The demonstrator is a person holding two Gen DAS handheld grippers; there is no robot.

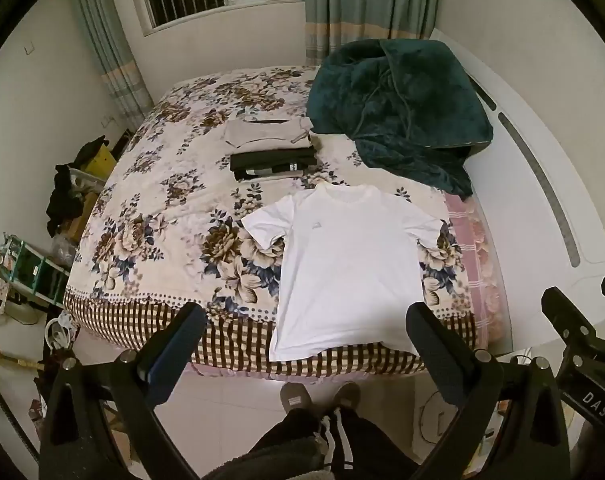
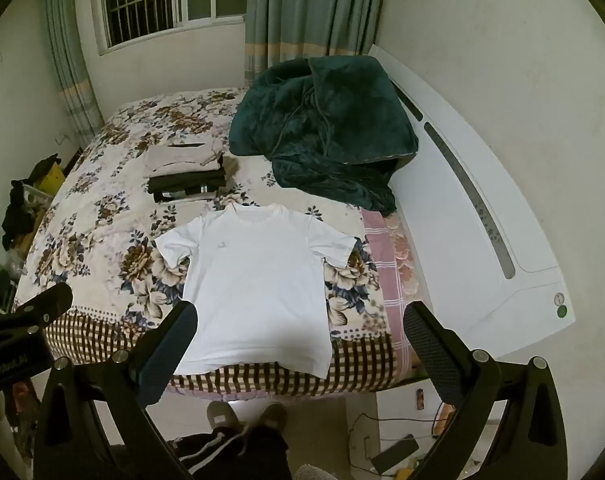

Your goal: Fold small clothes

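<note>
A white T-shirt [image 1: 348, 268] lies flat and spread out on the floral bedspread [image 1: 162, 216], its hem at the near edge of the bed; it also shows in the right wrist view [image 2: 258, 284]. Behind it lie a folded black garment [image 1: 272, 164] and a folded beige garment [image 1: 268, 132], also seen in the right wrist view as the black one [image 2: 188, 186] and the beige one [image 2: 182, 158]. My left gripper [image 1: 306, 320] is open and empty, held above the shirt's hem. My right gripper [image 2: 300, 320] is open and empty, above the hem too.
A dark green blanket [image 1: 398, 108] is heaped at the bed's far right, next to the white headboard [image 1: 542, 184]. Clutter and a green rack [image 1: 34, 268] stand on the floor at left. The person's feet [image 1: 320, 398] are on the tiled floor before the bed.
</note>
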